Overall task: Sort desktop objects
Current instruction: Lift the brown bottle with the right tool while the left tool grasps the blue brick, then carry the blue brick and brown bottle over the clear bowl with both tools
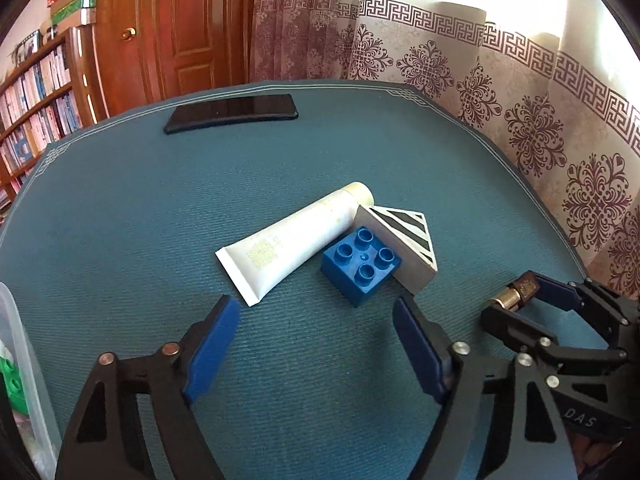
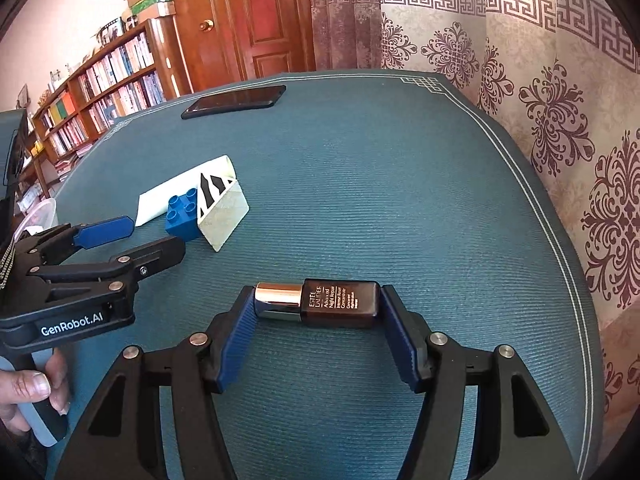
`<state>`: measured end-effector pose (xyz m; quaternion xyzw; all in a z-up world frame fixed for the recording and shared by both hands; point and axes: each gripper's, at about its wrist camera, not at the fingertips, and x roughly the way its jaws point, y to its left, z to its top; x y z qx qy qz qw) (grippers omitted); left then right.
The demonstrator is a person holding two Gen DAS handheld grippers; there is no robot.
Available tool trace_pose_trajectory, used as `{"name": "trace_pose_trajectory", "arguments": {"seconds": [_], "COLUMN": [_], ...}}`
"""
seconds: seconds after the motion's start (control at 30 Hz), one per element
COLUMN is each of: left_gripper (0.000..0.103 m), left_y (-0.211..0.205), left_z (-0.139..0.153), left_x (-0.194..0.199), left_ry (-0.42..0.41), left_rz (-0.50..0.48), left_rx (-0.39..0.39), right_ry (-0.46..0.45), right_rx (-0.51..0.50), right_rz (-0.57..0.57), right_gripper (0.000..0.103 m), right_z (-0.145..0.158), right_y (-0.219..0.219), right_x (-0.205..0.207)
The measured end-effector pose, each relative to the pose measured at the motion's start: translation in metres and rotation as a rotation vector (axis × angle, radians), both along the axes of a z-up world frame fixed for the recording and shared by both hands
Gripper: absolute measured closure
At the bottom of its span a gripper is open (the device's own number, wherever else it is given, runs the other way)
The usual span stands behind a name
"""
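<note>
- Right gripper (image 2: 318,304): clamped end-to-end on the brown serum bottle (image 2: 340,302); left pad is pressed on the metallic cap (image 2: 278,300), right pad on the bottle base.
- Bottle is held lying sideways across the jaws, label readable, over the teal table mat (image 2: 400,180). Whether it rests on the mat or is just above it cannot be told.
- The same bottle (image 1: 516,294) is seen from the left wrist view, pinched at the tips of the right gripper (image 1: 520,292), at the right edge of the mat.
- Left gripper (image 1: 316,320): jaws spread wide, nothing between the pads.
- Just ahead of the left pads, a cluster is laid on the mat: white tube (image 1: 296,240), blue toy brick (image 1: 360,264), and white wedge block with black stripes (image 1: 404,240).
- Brick is wedged between tube and wedge block, touching both; the tube's crimped end lies nearest the left finger (image 1: 212,344).
- Black phone (image 1: 232,114) is laid flat near the far edge of the mat, well apart from both claws.
- Clear plastic bin (image 1: 24,360) is seen at the left edge, with green bricks (image 1: 10,380) inside.
- A hand (image 2: 28,392) is seen on the left gripper's handle.
</note>
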<state>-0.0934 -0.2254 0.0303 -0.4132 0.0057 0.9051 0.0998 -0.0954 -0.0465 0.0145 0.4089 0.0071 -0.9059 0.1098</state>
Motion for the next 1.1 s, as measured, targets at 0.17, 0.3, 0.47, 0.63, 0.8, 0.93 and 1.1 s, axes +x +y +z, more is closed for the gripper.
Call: {"name": "trace_pose_trajectory", "arguments": {"seconds": [0.17, 0.3, 0.47, 0.63, 0.8, 0.93, 1.1], "left_gripper": [0.025, 0.025, 0.025, 0.025, 0.048, 0.068, 0.068], "left_y": [0.004, 0.009, 0.015, 0.019, 0.02, 0.021, 0.017], "left_z": [-0.001, -0.001, 0.0, -0.001, -0.001, 0.0, 0.001], "left_x": [-0.005, -0.016, -0.027, -0.031, -0.031, -0.028, -0.019], "left_ry": [0.014, 0.019, 0.024, 0.028, 0.034, 0.047, 0.048], "left_rz": [0.002, -0.005, -0.013, -0.026, -0.028, -0.036, -0.025], "left_rx": [-0.01, -0.023, -0.023, -0.032, -0.037, -0.04, -0.028], "right_ry": [0.007, 0.017, 0.017, 0.021, 0.025, 0.028, 0.029], "right_rx": [0.01, 0.033, 0.016, 0.017, 0.027, 0.032, 0.033], "right_rz": [-0.01, -0.015, -0.022, -0.029, -0.033, -0.034, -0.034], "right_gripper": [0.039, 0.039, 0.039, 0.039, 0.039, 0.039, 0.039], "right_z": [-0.001, -0.003, -0.003, -0.003, -0.004, -0.004, -0.004], "right_y": [0.007, 0.003, 0.005, 0.004, 0.003, 0.003, 0.003], "right_x": [0.001, 0.001, 0.001, 0.002, 0.002, 0.001, 0.001]}}
